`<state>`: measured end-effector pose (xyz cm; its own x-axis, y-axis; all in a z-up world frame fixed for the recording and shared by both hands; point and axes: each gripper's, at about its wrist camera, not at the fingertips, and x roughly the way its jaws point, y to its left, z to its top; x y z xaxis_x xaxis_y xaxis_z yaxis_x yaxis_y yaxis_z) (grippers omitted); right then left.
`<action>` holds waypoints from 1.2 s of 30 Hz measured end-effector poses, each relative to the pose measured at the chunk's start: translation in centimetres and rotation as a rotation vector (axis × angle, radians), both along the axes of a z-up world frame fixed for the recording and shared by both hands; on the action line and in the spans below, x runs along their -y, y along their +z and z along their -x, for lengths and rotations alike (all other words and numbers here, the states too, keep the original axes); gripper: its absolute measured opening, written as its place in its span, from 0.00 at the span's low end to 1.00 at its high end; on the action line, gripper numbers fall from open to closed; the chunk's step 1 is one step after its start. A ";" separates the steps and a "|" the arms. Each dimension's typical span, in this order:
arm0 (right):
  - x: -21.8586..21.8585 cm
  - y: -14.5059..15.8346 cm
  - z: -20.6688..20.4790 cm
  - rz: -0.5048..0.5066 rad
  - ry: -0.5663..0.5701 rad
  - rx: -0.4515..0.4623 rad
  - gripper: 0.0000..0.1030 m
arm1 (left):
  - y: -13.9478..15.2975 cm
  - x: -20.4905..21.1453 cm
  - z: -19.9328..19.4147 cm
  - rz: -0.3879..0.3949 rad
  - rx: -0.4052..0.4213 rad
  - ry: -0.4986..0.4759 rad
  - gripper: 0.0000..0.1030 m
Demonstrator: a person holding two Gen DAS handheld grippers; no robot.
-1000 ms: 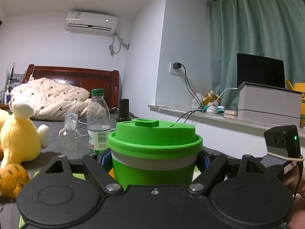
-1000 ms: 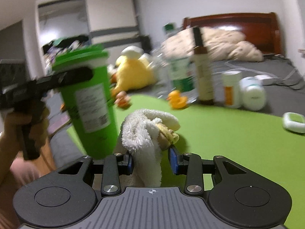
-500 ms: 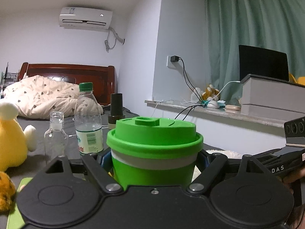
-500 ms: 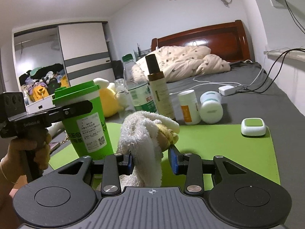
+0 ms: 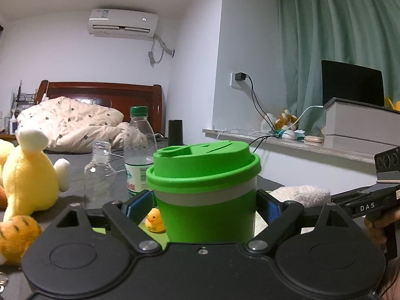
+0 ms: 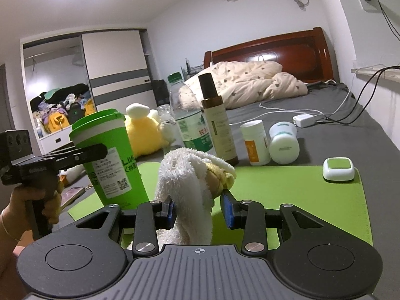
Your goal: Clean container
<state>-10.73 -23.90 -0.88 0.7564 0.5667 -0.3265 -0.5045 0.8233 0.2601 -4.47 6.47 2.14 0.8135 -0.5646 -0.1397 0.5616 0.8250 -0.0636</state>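
Left gripper is clamped on the green lidded cup, held at the near left edge of the green mat and tilted slightly. Right gripper pinches a white towel just right of the cup. Risk — wiping pressure could twist the smooth cup in the grip. Cup appears clean, label intact, lid seated.

Left tongs clamping green lidded cup, rubber duck beside
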 end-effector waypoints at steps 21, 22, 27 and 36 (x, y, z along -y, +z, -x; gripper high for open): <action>-0.9 -0.2 -0.2 -0.002 0.047 -0.004 0.36 | 0.1 0.2 0.9 0.038 -0.014 -0.098 0.92; -0.9 -0.1 -0.1 -0.002 0.047 -0.004 0.36 | 0.0 0.4 0.9 0.040 -0.013 -0.092 0.94; -0.5 0.0 0.0 -0.004 0.045 -0.004 0.36 | 0.0 1.4 1.5 0.060 -0.032 -0.032 1.00; -0.4 0.2 0.0 -0.006 0.047 -0.006 0.36 | -0.2 5.4 3.8 0.047 -0.033 0.232 1.00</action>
<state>-10.76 -23.52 -0.73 0.7270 0.6033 -0.3279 -0.5408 0.7973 0.2681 -8.28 1.08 1.98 0.9177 -0.3695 -0.1462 0.3543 0.9274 -0.1200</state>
